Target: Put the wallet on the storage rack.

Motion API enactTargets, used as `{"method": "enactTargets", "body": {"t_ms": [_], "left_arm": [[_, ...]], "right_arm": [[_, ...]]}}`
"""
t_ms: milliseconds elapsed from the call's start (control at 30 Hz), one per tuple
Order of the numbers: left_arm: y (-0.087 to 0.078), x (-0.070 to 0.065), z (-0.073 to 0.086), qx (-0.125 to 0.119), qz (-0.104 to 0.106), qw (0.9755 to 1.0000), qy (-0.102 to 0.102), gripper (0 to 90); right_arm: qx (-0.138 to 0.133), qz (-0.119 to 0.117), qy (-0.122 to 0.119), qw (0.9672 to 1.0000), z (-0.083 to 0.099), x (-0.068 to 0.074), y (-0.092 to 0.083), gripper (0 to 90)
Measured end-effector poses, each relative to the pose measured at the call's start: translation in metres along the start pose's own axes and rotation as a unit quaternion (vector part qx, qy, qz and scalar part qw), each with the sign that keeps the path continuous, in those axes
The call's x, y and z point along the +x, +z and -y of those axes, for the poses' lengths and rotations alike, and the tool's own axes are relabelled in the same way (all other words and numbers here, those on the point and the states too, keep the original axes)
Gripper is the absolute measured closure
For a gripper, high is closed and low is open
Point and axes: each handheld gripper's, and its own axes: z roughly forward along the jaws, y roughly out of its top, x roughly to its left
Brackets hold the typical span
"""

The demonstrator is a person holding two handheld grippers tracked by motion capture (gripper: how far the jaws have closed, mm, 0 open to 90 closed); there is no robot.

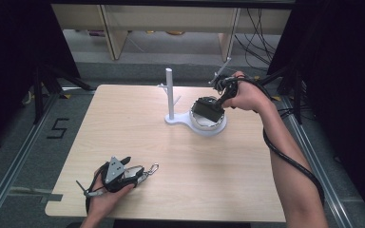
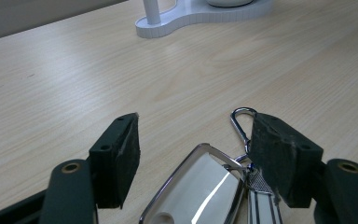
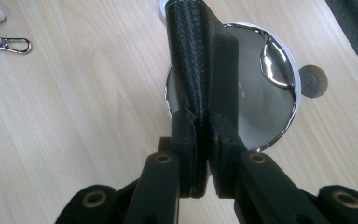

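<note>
Wallet clamped in right gripper over steel dish; left gripper apart around key fob.

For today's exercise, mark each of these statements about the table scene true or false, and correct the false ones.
1. The right gripper is shut on a black wallet. True.
2. The wallet is held over a shiny metal bowl. True.
3. The left gripper is clamped tight on the key fob. False: its jaws stand open, with the fob lying between them.
4. The bowl sits on a red tray. False: it sits in a white stand with an upright post.
5. A silver clip is attached to the key fob. True.
</note>
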Motion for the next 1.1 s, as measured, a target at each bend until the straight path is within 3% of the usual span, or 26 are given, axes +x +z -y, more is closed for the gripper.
{"method": "enactTargets", "body": {"t_ms": [433,567,633,767,833,933,1100], "left_arm": [[0.001,0.001,0.000,-0.005,0.004,1.0000,0.000,32.4],[0.000,0.000,0.000,-0.001,0.000,1.0000,-0.001,32.4],[0.000,0.000,0.000,0.000,0.000,1.0000,-0.001,32.4],[0.001,0.000,0.000,-0.006,0.004,1.0000,-0.001,32.4],[0.001,0.001,0.000,-0.006,0.004,1.0000,-0.001,32.4],[0.000,0.000,0.000,-0.002,0.002,1.0000,0.000,32.4],[0.000,0.000,0.000,0.000,0.001,1.0000,0.000,32.4]], "right_arm": [[0.004,-0.018,0.014,0.9997,0.002,-0.011,0.022,82.0],[-0.005,-0.018,0.032,0.9993,0.005,-0.015,0.027,80.5],[-0.019,-0.009,0.035,0.9992,0.005,-0.018,0.029,78.1],[-0.033,0.037,0.033,0.9982,0.006,-0.023,0.028,74.1],[-0.039,0.068,0.030,0.9965,0.007,-0.024,0.027,71.6],[-0.057,0.096,0.033,0.9932,0.009,-0.025,0.022,69.6],[-0.071,0.120,0.036,0.9896,0.017,-0.021,0.014,69.5]]}}
